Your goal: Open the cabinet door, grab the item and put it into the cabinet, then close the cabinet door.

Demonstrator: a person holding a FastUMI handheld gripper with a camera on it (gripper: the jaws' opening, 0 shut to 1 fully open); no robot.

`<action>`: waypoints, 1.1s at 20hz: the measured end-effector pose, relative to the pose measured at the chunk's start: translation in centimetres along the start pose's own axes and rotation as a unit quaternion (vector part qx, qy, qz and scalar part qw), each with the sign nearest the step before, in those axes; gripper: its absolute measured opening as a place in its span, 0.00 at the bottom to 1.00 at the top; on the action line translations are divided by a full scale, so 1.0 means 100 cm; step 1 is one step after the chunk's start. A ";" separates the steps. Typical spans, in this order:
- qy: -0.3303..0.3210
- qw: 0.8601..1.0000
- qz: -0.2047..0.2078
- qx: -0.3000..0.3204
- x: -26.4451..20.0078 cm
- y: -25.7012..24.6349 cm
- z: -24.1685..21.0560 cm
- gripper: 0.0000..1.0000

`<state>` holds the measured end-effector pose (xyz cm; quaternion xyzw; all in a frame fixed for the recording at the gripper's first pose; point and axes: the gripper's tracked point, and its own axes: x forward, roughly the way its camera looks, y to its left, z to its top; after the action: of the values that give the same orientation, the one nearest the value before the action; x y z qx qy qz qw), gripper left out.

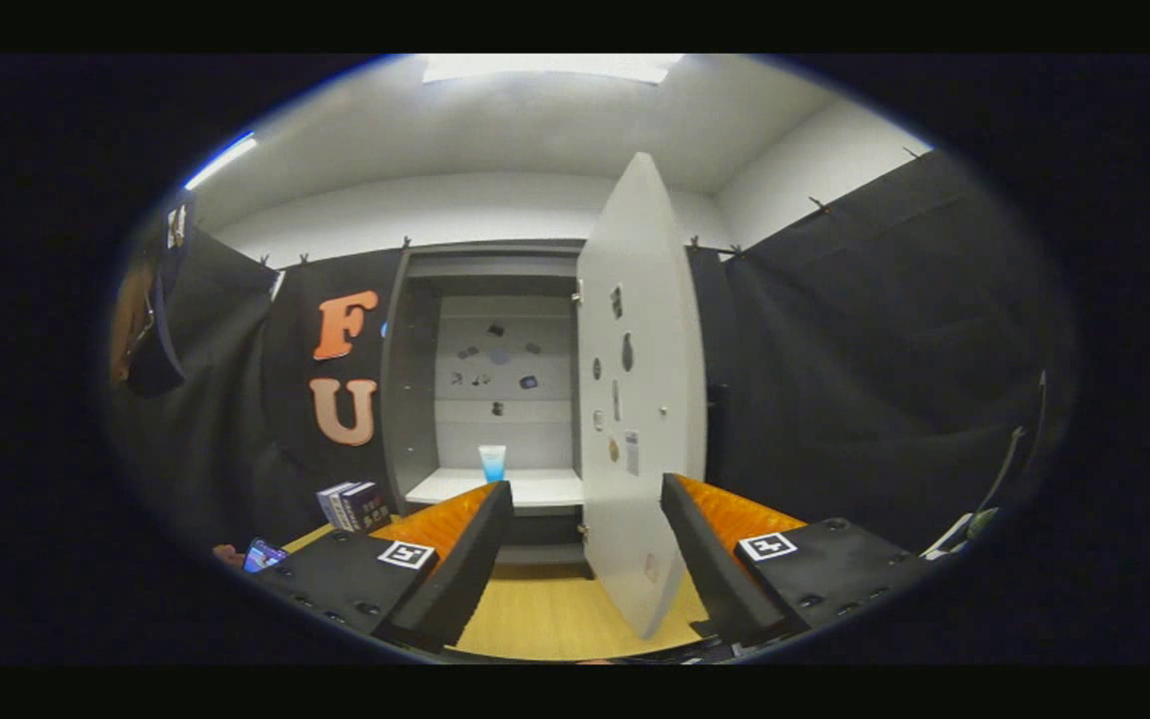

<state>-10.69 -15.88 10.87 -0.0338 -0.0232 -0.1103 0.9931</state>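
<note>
1. While the gripper (585, 499) hangs over the wooden table (545, 609), its fingers are spread wide and hold nothing.
2. Beyond them stands the cabinet (495, 389), its white door (640, 399) swung open between the fingertips.
3. On the cabinet's shelf (535, 489) sits a small blue cup (492, 463).
4. Some boxes (355, 506) stand on the table left of the cabinet.

A staged recording booth: black cloth walls (835, 330) clipped around 1 open cabinet (415, 399) on a wooden tabletop (555, 609) under a plain white ceiling (495, 130).
</note>
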 end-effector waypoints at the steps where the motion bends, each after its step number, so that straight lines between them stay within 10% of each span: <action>1: -0.004 1.000 -0.024 -0.001 -0.004 -0.016 0.001 0.95; 8: -0.007 0.986 -0.169 0.004 0.005 -0.118 0.004 0.96; 22: 0.018 0.990 -0.139 0.027 0.089 -0.154 -0.029 0.96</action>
<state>-5.34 -32.99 9.39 -0.0010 -0.0129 -0.2474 0.9688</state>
